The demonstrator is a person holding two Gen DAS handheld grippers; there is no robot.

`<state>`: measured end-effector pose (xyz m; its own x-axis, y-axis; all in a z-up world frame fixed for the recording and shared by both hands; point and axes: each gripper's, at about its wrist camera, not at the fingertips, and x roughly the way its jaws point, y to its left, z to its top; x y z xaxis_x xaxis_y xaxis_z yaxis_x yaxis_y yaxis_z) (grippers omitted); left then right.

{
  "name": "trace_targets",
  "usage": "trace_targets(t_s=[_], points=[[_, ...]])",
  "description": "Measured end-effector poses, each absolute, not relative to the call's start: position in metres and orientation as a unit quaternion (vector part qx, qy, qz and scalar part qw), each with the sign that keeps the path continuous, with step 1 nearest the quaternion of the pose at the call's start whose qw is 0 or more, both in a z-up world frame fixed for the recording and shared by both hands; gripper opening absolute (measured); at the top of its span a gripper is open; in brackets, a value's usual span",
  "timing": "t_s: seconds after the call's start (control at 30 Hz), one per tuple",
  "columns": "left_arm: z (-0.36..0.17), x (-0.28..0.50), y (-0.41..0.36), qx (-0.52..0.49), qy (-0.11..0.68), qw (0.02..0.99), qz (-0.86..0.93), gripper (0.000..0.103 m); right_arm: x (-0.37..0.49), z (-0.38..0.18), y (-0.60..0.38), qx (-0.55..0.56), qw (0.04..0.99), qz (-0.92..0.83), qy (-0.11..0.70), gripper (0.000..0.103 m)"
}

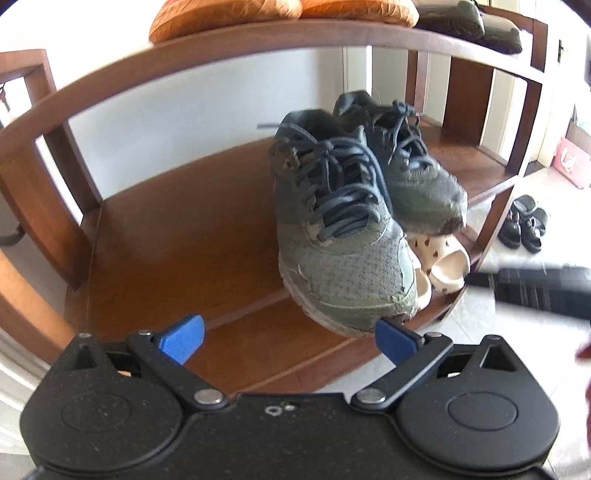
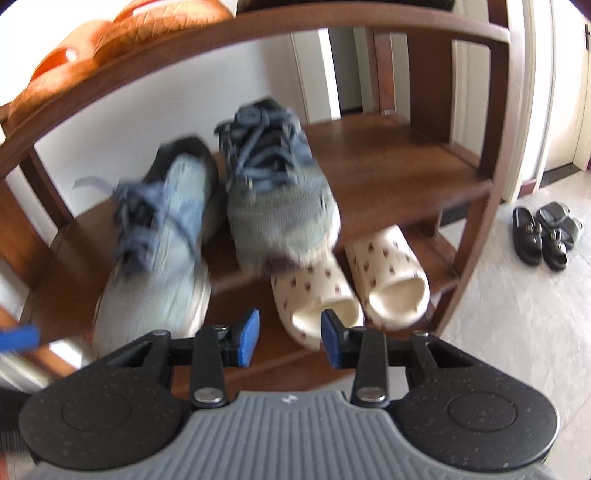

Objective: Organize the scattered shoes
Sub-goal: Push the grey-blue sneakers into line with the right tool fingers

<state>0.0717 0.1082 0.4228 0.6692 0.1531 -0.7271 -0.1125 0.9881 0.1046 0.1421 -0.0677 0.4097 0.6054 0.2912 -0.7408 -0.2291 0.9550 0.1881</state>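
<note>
Standing on the middle shelf [image 1: 155,236] of a wooden shoe rack [image 1: 491,229], just ahead of both tools: one pair of grey-green sneakers with dark blue laces.

- Left sneaker [image 1: 332,229]: directly ahead of the left gripper [image 1: 284,341], toe over the shelf's front edge and close to the right-hand blue pad. Appears to sit crooked and further forward than its mate, so it likely wants squaring up.
- Right sneaker [image 1: 410,166]: further in, beyond and right of the first, toe also past the edge. Blurred in the right wrist view.
- Left gripper: fingers spread wide, nothing between them.
- Right gripper [image 2: 290,341]: fingers parted, empty, low in front of the rack; the gap lines up with the cream slides.
- Cream slides [image 2: 351,295]: pair with small brown prints, on the lowest shelf, toes outward, partly under the sneakers' toes. Side by side, seemingly already stored.
- Orange shoes [image 1: 229,14]: top shelf, above and left of the tools.
- Dark shoes [image 1: 469,22]: top shelf, right of the orange pair.
- Black sandals [image 2: 543,236]: pair on the tiled floor [image 2: 517,350], well right of the rack; by judgement the remaining stray items.
</note>
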Motion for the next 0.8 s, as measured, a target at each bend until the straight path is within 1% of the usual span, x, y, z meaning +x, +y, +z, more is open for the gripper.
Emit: trace_targets(t_s=[0.13, 0.23, 0.3, 0.47, 0.63, 0.8], points=[[0.425, 0.089, 0.098, 0.031, 0.378, 0.921, 0.083, 0.101, 0.138, 0.406, -0.071, 0.037, 0.892, 0.145, 0.427, 0.041], [0.421, 0.113, 0.094, 0.042, 0.381, 0.917, 0.11, 0.1, 0.142, 0.406, -0.072, 0.039, 0.893, 0.146, 0.424, 0.041], [0.423, 0.123, 0.099, 0.021, 0.385, 0.916, 0.113, 0.098, 0.145, 0.407, -0.073, 0.04, 0.894, 0.149, 0.422, 0.041], [0.433, 0.095, 0.104, 0.01, 0.376, 0.92, 0.108, 0.098, 0.143, 0.408, -0.068, 0.037, 0.885, 0.177, 0.429, 0.042], [0.44, 0.065, 0.119, -0.008, 0.383, 0.915, 0.129, 0.101, 0.13, 0.413, -0.044, 0.025, 0.87, 0.228, 0.437, 0.042], [0.444, 0.057, 0.135, -0.018, 0.387, 0.91, 0.149, 0.102, 0.124, 0.418, -0.014, 0.003, 0.864, 0.262, 0.43, 0.042]])
